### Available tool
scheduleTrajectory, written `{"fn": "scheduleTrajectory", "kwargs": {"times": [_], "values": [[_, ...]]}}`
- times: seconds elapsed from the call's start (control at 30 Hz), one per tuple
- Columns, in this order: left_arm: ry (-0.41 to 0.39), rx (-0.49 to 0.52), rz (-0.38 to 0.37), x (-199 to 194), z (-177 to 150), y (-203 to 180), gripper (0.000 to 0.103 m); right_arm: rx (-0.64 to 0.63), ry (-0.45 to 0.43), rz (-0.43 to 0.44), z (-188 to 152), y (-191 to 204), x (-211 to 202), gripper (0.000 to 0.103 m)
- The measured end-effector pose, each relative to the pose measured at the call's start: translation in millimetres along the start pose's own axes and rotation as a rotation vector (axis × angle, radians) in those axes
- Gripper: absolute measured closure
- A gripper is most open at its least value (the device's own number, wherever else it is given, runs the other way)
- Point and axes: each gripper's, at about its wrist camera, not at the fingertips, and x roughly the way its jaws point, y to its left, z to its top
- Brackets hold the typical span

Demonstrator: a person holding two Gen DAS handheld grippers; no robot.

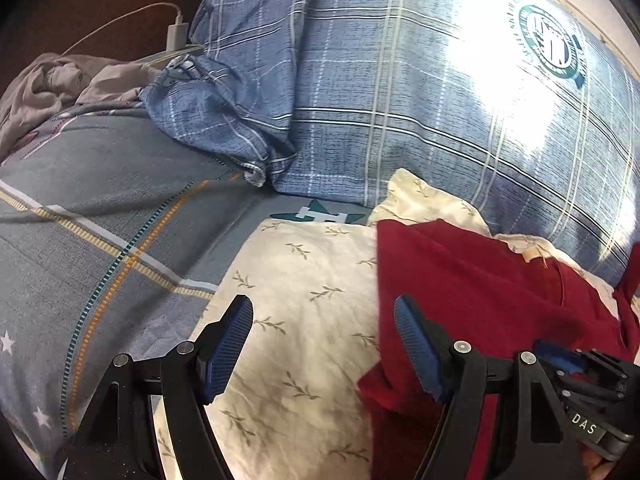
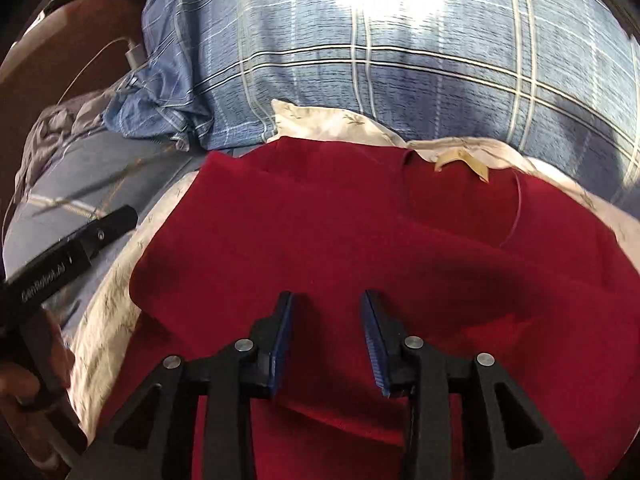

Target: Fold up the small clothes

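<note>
A dark red garment [image 2: 340, 232] lies spread on a cream leaf-print pillow [image 1: 304, 288]; its neck opening with a tan label [image 2: 460, 160] points away from me. In the left wrist view the garment [image 1: 480, 288] fills the right side, its left edge folded. My left gripper [image 1: 324, 312] is wide open above the pillow, its right finger at the garment's left edge, holding nothing. My right gripper [image 2: 327, 304] is open, fingers partly apart just above the garment's near part, nothing between them. The right gripper's body [image 1: 580, 380] shows at the left view's lower right.
A blue plaid quilt [image 1: 400, 80] is heaped behind the pillow. A grey bedsheet with striped lines [image 1: 100, 220] lies to the left, with a crumpled grey cloth [image 1: 48, 84] and a white charger with cable [image 1: 178, 32] beyond.
</note>
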Motion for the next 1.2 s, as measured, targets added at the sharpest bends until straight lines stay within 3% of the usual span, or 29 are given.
{"fn": "scheduleTrajectory", "kwargs": {"times": [0.1, 0.17, 0.27, 0.5, 0.63, 0.7, 0.8, 0.87, 0.93, 1.03, 1.2], "values": [[-0.005, 0.014, -0.007, -2.4, -1.4, -4.3, 0.030, 0.011, 0.002, 0.060, 0.1, 4.6, 5.9, 0.030], [-0.005, 0.017, -0.013, -3.9, -2.0, -6.0, 0.030, -0.037, 0.006, 0.054, -0.4, 15.4, 9.3, 0.021], [-0.006, 0.017, -0.031, -8.1, -1.5, -6.2, 0.030, -0.114, 0.004, -0.030, -5.1, 30.6, 9.8, 0.020], [-0.019, 0.031, -0.087, -16.0, -0.5, -9.3, 0.030, -0.084, -0.107, -0.186, -22.4, 16.8, -37.2, 0.024], [0.037, 0.067, -0.166, -7.6, -7.1, -22.3, 0.030, 0.008, -0.095, -0.235, -28.4, -16.8, -48.0, 0.046], [0.079, 0.081, -0.188, 1.0, -10.2, -28.8, 0.030, 0.076, -0.056, -0.261, -33.4, -37.5, -43.0, 0.047], [0.135, 0.125, -0.149, 17.8, -16.6, -38.2, 0.030, 0.139, -0.053, -0.233, -41.0, -55.6, -36.9, 0.047], [0.185, 0.152, -0.118, 31.6, -22.1, -43.1, 0.030, 0.120, -0.058, -0.234, -41.8, -54.0, -37.0, 0.044], [0.180, 0.153, -0.112, 34.3, -20.9, -46.1, 0.028, 0.119, -0.057, -0.208, -43.1, -52.7, -36.8, 0.029], [0.180, 0.160, -0.113, 34.2, -19.1, -48.4, 0.028, 0.115, -0.067, -0.158, -45.7, -51.9, -36.4, 0.017], [0.177, 0.154, -0.119, 35.6, -20.9, -47.7, 0.027, 0.061, -0.072, -0.191, -47.2, -41.3, -32.7, 0.014]]}}
